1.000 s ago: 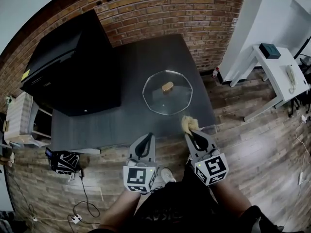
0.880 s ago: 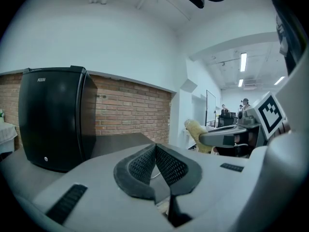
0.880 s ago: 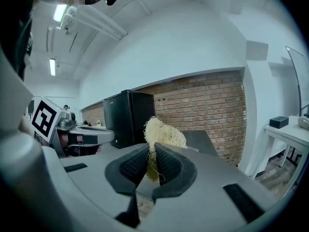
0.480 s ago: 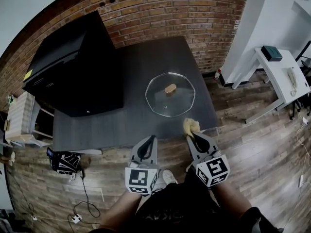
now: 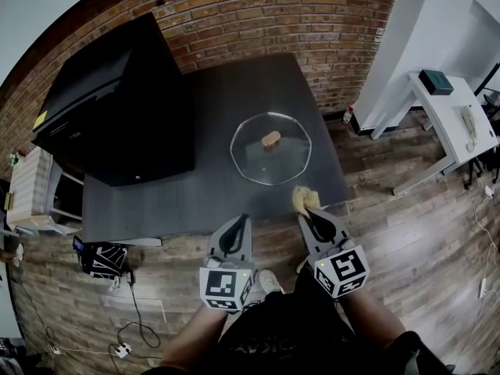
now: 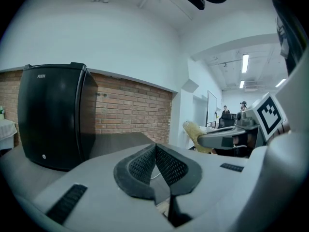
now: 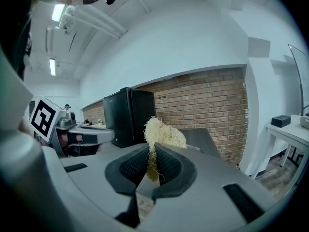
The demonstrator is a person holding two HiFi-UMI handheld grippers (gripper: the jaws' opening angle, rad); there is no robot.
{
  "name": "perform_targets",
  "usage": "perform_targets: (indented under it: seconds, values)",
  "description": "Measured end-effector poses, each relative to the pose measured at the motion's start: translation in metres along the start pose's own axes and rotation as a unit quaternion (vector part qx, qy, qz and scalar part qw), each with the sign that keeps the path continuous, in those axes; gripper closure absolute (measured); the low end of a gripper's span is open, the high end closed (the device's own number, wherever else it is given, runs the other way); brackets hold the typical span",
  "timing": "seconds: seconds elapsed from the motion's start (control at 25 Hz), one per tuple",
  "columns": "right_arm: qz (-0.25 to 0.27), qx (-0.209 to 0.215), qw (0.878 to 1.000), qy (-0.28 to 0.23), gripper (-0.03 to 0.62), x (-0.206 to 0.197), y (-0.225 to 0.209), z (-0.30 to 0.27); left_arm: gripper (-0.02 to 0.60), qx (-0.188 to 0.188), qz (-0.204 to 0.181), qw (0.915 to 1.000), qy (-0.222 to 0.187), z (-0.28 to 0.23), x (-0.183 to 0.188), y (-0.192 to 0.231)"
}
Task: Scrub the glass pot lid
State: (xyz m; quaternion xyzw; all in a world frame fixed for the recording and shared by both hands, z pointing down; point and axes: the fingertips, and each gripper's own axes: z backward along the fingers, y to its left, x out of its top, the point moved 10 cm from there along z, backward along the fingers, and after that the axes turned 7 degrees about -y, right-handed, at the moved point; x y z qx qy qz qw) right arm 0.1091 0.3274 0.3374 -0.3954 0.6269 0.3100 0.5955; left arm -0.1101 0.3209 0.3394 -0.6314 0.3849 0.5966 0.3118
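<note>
A round glass pot lid [image 5: 270, 148] with a tan knob [image 5: 270, 139] lies flat on the dark table [image 5: 211, 186], toward its right half. My right gripper [image 5: 306, 216] hovers at the table's near edge, just below the lid, shut on a yellow fibrous scrubber [image 5: 304, 200] that sticks out past the jaws [image 7: 161, 134]. My left gripper [image 5: 237, 223] hangs beside it at the near edge, shut with nothing in it [image 6: 155, 151]. Neither gripper touches the lid.
A black mini fridge [image 5: 117, 108] fills the table's left side. A brick wall [image 5: 258, 14] runs behind. A white desk [image 5: 445, 108] stands at the right. Cables and a marker cube [image 5: 105, 260] lie on the wooden floor at the left.
The view has shifted slightly; both grippers stay at the table's near edge in nearly the same pose, the scrubber still held.
</note>
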Motion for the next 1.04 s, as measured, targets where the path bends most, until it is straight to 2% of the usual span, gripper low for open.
perform_targets:
  seconds: [1.04]
  values:
    - [0.004,0.001,1.0,-0.007,0.553,0.004,0.006,0.015,0.549,0.0,-0.002,1.0,-0.001,0.014,0.0,-0.012]
